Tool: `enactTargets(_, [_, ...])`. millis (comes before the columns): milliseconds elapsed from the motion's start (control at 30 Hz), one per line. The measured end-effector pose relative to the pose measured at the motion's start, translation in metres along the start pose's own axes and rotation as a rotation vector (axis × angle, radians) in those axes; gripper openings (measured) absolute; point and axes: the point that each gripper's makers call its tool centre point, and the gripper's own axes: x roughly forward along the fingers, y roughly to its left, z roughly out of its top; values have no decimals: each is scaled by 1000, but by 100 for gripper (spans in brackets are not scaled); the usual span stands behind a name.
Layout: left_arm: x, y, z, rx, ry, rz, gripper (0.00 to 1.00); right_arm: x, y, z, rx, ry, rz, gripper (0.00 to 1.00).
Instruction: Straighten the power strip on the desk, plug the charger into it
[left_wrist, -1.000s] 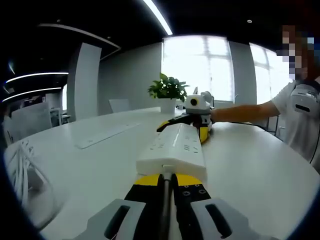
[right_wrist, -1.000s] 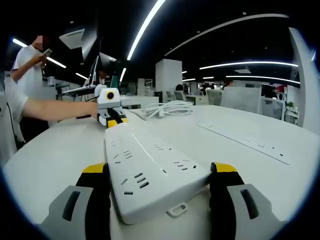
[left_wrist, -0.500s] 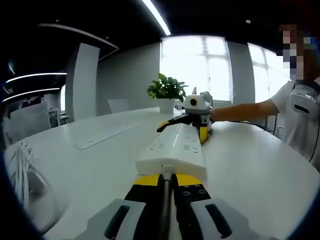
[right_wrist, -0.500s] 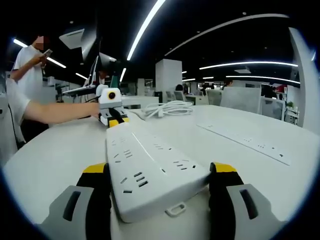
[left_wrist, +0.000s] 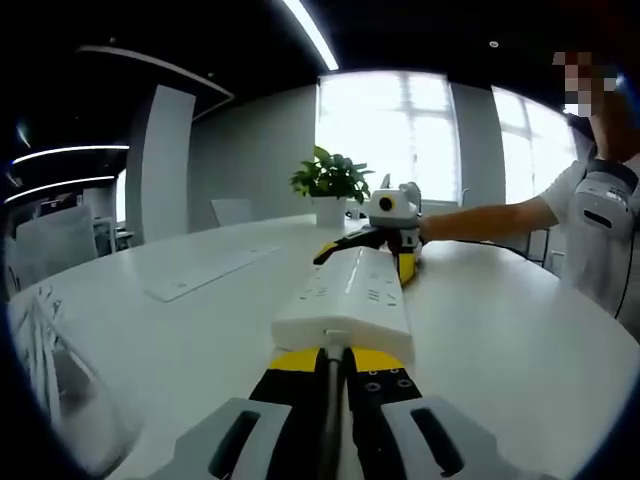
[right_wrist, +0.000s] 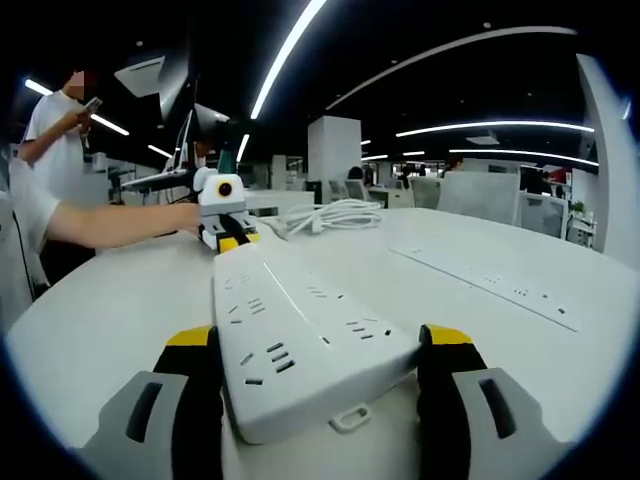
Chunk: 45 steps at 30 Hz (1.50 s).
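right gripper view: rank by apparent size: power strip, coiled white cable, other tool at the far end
1. power strip, largest, though nearest the camera.
2. coiled white cable and left tool: look about alike, both far off, so their order is unsure.

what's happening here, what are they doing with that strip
A person is handling a white power strip on a white desk with a hand-held gripper at each end. The right hand-held gripper has its jaws either side of one end; the left hand-held gripper, jaws together, sits at the other end. A coiled white cable lies further back. Nothing is plugged into the strip yet.
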Motion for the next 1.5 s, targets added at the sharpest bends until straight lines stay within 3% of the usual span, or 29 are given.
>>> enactTargets(900, [1,24,1,-2,3,-20,11,7,-7,-1,5,16,-28,76])
enactTargets(1167, [1,42,3,-6,0,2,12,23,-29,2,4,10,-18,76])
enactTargets(1500, [2,50,3,-3,3,0,12,26,-33,3,6,2,-21,76])
